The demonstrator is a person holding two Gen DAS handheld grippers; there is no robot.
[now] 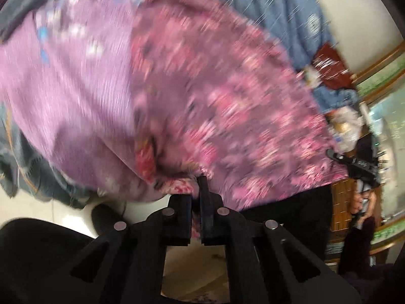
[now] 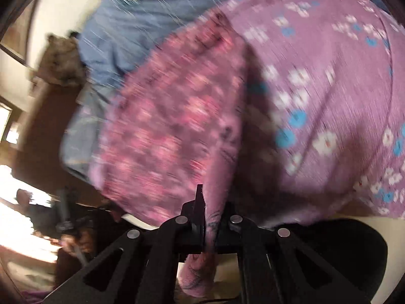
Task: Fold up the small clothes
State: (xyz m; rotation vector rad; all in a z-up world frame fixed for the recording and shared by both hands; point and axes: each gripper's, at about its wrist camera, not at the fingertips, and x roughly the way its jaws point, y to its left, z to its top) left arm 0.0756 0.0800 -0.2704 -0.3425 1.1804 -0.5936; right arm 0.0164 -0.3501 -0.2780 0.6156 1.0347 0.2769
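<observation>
A: Handling notes on soft purple garment w/ pink floral panel and white-and-blue flower print point(image 1: 157, 81)?

B: Light, limp, thin knit. Drapes and bulges, no stiffness. Won't slip much, not fragile. Hangs lifted over blue patterned bed sheet point(image 1: 273, 7), spread between both tools, frames blurred.

A: State of fingers?

B: Left gripper point(image 1: 195, 192): closed tight on hem of pink floral side, pinch of cloth bunched at tips. Right gripper point(image 2: 211, 217): closed too, rolled fold of pink fabric squeezed between, tail of it hanging below. No gap visible either side.

A: Best hold points?

B: Edges/corners, as now. Prob. shallower bite on right, since thick roll may pull out unevenly. Keep cloth taut betw. tools to kill sag at seam where plain purple meets floral.

A: Edges, room?

B: Sheet ends in left of right-wrist view, brown floor beyond. Pile of other clothes point(image 1: 331, 76) near far bed edge in left-wrist view. A person seated w/ another tool point(image 2: 68, 217) off to side, well apart. Open sheet behind garment looks enough for laying flat. Can't tell near edge of bed.
</observation>
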